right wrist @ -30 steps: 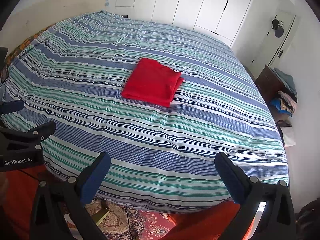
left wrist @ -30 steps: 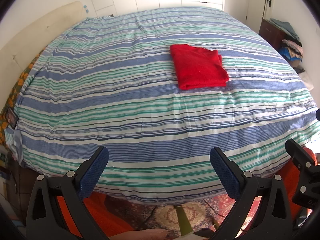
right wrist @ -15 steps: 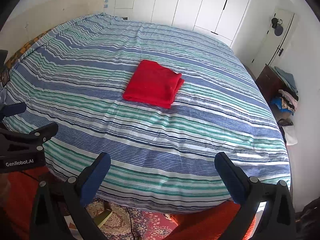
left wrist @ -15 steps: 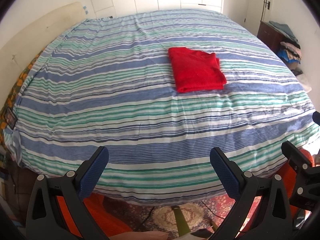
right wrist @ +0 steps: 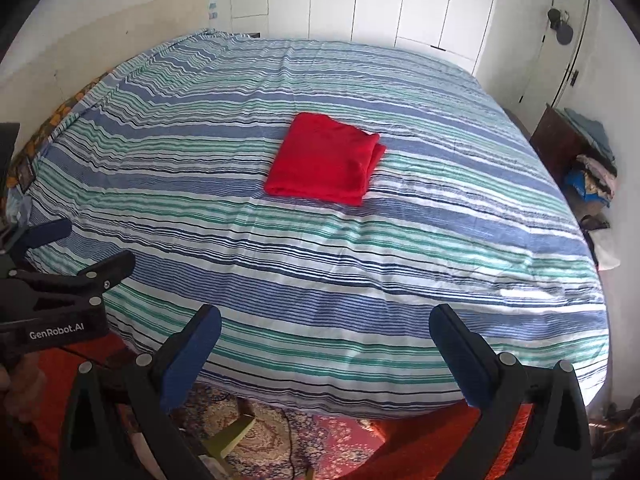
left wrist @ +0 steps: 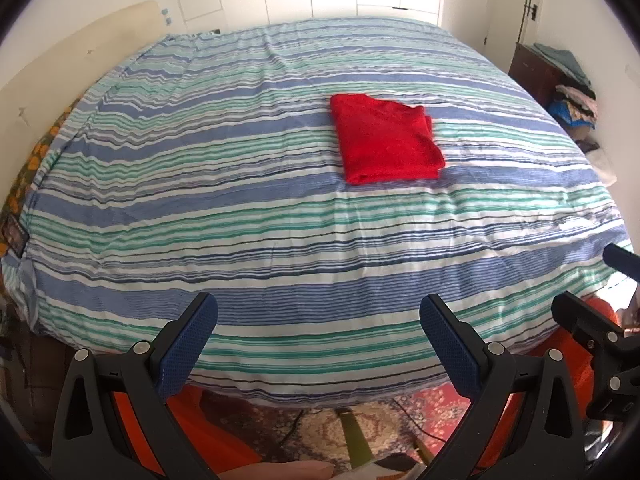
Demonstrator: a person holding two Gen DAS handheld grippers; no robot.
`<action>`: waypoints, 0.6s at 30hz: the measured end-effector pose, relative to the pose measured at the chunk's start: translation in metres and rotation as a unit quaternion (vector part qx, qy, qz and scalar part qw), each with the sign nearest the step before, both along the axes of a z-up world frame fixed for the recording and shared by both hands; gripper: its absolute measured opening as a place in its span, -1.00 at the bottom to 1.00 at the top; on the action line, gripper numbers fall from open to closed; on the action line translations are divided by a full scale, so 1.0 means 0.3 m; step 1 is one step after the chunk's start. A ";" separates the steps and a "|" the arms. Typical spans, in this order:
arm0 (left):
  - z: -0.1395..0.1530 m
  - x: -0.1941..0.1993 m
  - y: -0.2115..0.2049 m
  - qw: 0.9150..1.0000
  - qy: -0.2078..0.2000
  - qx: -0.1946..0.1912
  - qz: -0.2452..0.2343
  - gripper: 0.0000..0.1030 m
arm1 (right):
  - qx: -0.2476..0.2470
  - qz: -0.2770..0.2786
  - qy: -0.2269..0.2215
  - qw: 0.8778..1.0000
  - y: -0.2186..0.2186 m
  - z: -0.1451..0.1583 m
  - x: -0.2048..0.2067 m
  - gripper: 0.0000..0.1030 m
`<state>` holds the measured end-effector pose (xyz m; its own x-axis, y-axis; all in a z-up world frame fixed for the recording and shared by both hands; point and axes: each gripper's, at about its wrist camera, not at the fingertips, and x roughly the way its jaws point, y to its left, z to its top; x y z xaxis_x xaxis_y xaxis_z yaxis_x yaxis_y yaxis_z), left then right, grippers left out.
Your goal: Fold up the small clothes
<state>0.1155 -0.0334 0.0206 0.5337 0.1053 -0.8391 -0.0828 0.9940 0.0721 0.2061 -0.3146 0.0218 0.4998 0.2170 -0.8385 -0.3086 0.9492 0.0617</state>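
A red garment (left wrist: 387, 143) (right wrist: 325, 160) lies folded into a neat rectangle near the middle of a bed with a blue, green and white striped cover (left wrist: 224, 216) (right wrist: 440, 240). My left gripper (left wrist: 318, 320) is open and empty, held off the bed's near edge, far short of the garment. My right gripper (right wrist: 325, 328) is also open and empty, likewise back from the near edge. Each gripper shows at the edge of the other's view: the right one (left wrist: 592, 320) at the right of the left wrist view, the left one (right wrist: 60, 280) at the left of the right wrist view.
A patterned red rug (right wrist: 280, 448) covers the floor below the bed's near edge. A dark wooden cabinet (right wrist: 560, 148) piled with clothes (right wrist: 592, 176) stands to the right of the bed. White wardrobe doors (right wrist: 400, 0) line the far wall.
Both grippers have drawn slightly back and up from the bed; the red garment sits a little further away in both views. It has not moved on the cover.
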 end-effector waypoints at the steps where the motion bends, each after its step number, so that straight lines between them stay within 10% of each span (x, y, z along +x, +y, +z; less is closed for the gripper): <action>1: 0.009 -0.004 -0.001 1.000 -0.002 -0.004 -0.002 0.97 | 0.016 0.000 0.008 1.000 -0.005 0.003 0.001 0.99; 18: 0.039 -0.008 0.006 1.000 -0.010 -0.013 -0.004 0.97 | 0.018 -0.002 -0.004 1.000 0.006 0.067 -0.024 0.99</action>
<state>0.1132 -0.0317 0.0322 0.5503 0.0790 -0.8312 -0.0766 0.9961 0.0440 0.1987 -0.3128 0.0419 0.5078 0.2442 -0.8261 -0.3046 0.9479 0.0930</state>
